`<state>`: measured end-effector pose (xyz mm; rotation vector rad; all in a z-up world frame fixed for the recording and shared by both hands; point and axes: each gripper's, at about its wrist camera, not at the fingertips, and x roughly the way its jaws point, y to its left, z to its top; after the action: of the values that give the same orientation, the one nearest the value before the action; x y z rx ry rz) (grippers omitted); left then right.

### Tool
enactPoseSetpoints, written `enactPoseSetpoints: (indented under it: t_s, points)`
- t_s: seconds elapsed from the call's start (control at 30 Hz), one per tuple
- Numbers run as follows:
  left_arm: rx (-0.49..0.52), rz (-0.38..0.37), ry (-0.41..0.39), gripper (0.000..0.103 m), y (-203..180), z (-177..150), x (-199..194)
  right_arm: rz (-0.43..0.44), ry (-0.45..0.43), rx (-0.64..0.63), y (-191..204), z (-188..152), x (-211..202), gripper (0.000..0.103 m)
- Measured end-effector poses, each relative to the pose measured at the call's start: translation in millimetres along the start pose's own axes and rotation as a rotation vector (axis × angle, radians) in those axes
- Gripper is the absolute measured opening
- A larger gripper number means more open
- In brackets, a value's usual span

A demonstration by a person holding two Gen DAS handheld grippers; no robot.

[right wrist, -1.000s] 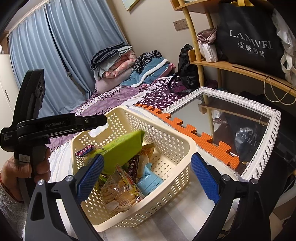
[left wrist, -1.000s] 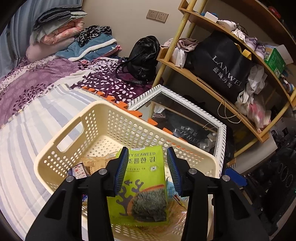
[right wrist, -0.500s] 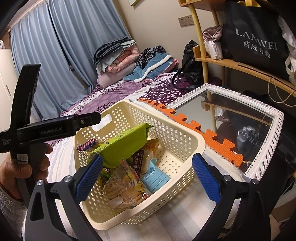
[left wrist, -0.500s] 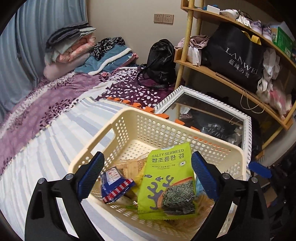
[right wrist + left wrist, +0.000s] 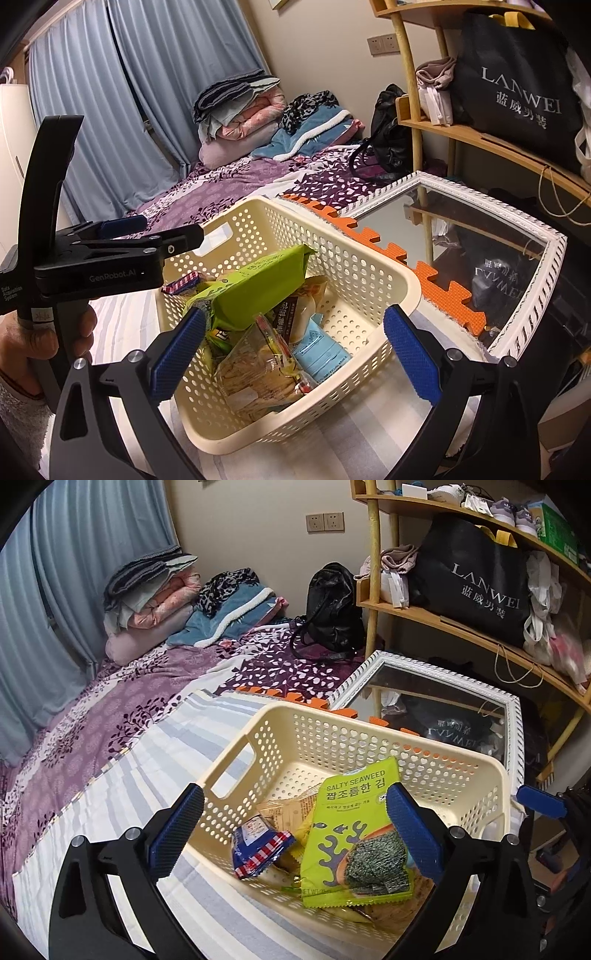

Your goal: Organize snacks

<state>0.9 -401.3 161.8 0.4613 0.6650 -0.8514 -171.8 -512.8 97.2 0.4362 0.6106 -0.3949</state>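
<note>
A cream perforated basket [image 5: 369, 731] [image 5: 332, 229] stands on the striped bed sheet. In it a green seaweed packet [image 5: 351, 830] [image 5: 258, 284] leans on other snacks: a blue and red checked packet [image 5: 258, 845], a clear bag of crackers [image 5: 258, 369] and a light-blue packet [image 5: 321, 354]. My left gripper [image 5: 291, 801] hovers over the basket's near side, its jaws opening wide; the seaweed packet lies loose below them, untouched by the pads. My right gripper [image 5: 295, 321] hangs over the basket's near corner, jaws opening, nothing gripped between them. A hand [image 5: 33, 332] holds the left gripper.
A white-framed mirror [image 5: 443, 672] lies flat right of the basket, with orange foam mat [image 5: 443, 291] at its edge. Behind it a wooden shelf carries a black bag [image 5: 476, 583]. A black backpack [image 5: 332, 605] and folded bedding [image 5: 155, 590] sit at the bed's far end.
My left gripper let go of the seaweed packet and spread its jaws wide; the packet now rests in the basket. The left view tilted up. The right gripper widened slightly.
</note>
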Motion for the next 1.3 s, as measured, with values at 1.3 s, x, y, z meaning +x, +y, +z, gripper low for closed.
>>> enactPoseSetpoints:
  t_s: [1.3]
  points:
    - [0.045, 0.283, -0.008, 0.100, 27.5, -71.5, -47.3, -0.090, 0.071, -0.243, 75.5, -30.5, -10.4, 0.098]
